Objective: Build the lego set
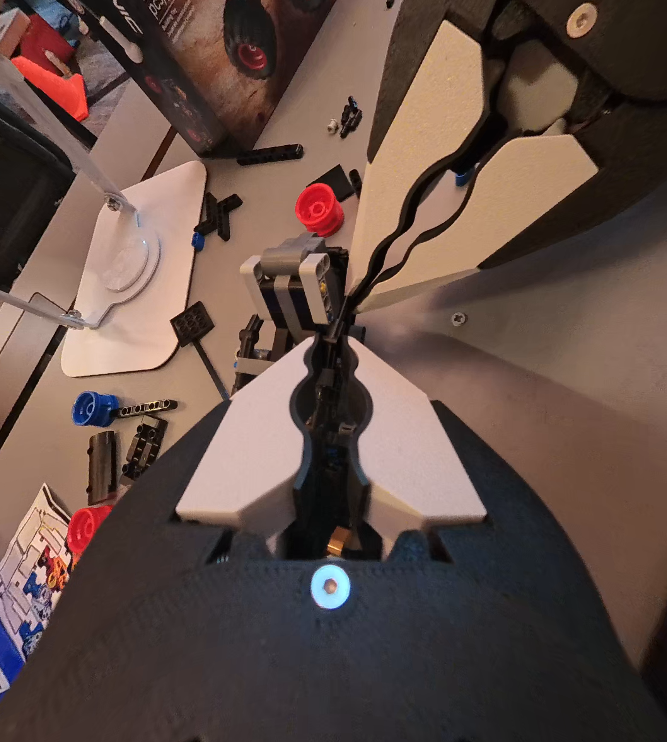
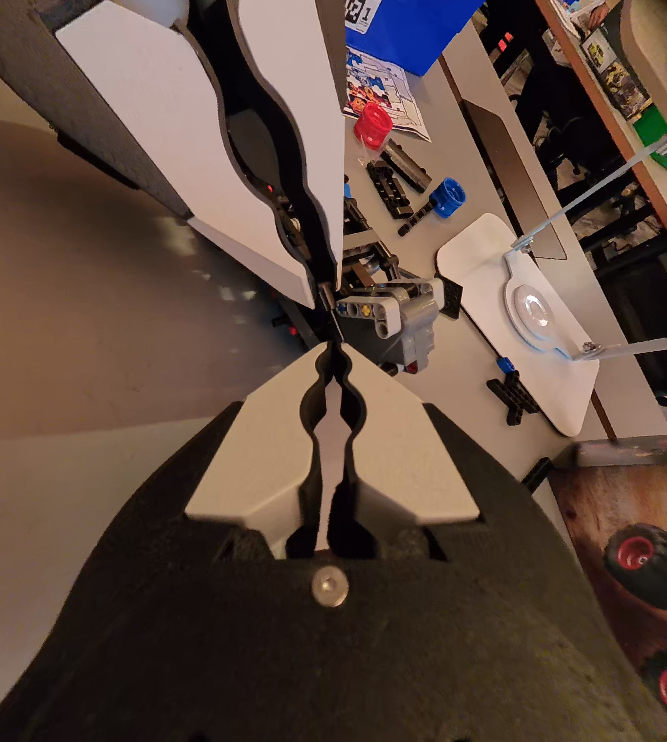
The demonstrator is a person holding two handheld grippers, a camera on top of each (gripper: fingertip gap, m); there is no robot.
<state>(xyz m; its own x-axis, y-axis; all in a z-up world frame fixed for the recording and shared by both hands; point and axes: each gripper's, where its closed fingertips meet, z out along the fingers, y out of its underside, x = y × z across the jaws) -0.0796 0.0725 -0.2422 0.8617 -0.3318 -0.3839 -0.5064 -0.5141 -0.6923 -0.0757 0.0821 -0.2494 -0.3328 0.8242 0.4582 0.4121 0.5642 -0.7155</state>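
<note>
Worktop, grey, carrying loose Lego parts and a part-built model.

Containers:
- Lego box, dark, with printed wheels, at one worktop edge; contents cannot be told.
- Blue bin with a coded sticker, at the opposite edge; contents hidden.

Model: grey and black beam assembly near the worktop's middle, between the two grippers.

Grippers:
- Left gripper: jaws narrow, clamped on a thin black portion of the model.
- Right gripper: jaws nearly together; the tips meet the model's black end, but whether they grasp it cannot be told.

Loose parts, counted:
- Red wheel hubs, 2: one just beyond the model, one touching the instruction sheet.
- Blue wheel hub, 1, touching a short black beam.
- Long black beam, 1, beside the box.
- Crossed black beams, 1 cluster, with a small blue pin beside it.
- Black plate, 1, studs-side down, on a thin rod.
- Black cylinder, 1.

Other:
- Instruction sheet, by the bin.
- White base plate bearing metal stand arms.
</note>
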